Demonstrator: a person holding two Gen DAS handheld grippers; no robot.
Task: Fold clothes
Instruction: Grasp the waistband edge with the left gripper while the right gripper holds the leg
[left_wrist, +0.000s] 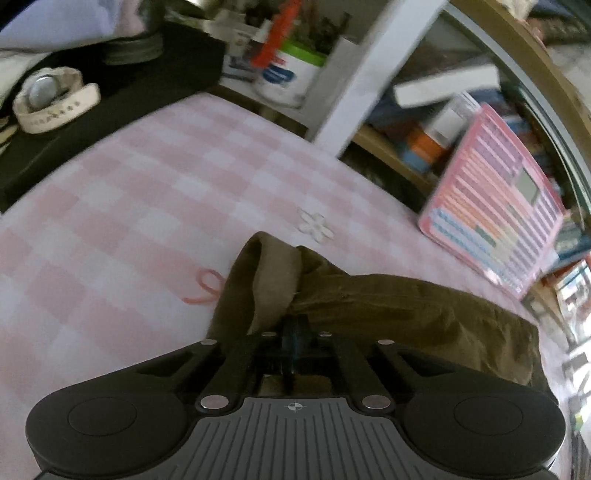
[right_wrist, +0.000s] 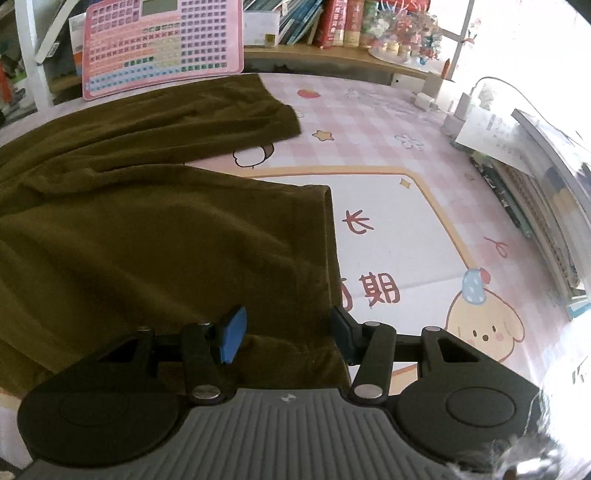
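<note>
An olive-green garment (right_wrist: 155, 229) lies spread over the pink checked mat (right_wrist: 369, 122), with one hemmed end near the middle and another part reaching the back. My right gripper (right_wrist: 288, 328) is open, its blue pads (right_wrist: 232, 336) straddling the garment's near hem edge. In the left wrist view my left gripper (left_wrist: 293, 332) is shut on a bunched edge of the olive garment (left_wrist: 406, 306), which rises in a loop above the jaws and trails off to the right.
A pink keyboard-style chart (right_wrist: 162, 40) leans against the shelf at the back. Books (right_wrist: 343, 22) and small ornaments fill the shelf. A black board (left_wrist: 110, 110) with a white watch (left_wrist: 51, 99) sits at the mat's far left. Stacked books (right_wrist: 535, 192) line the right edge.
</note>
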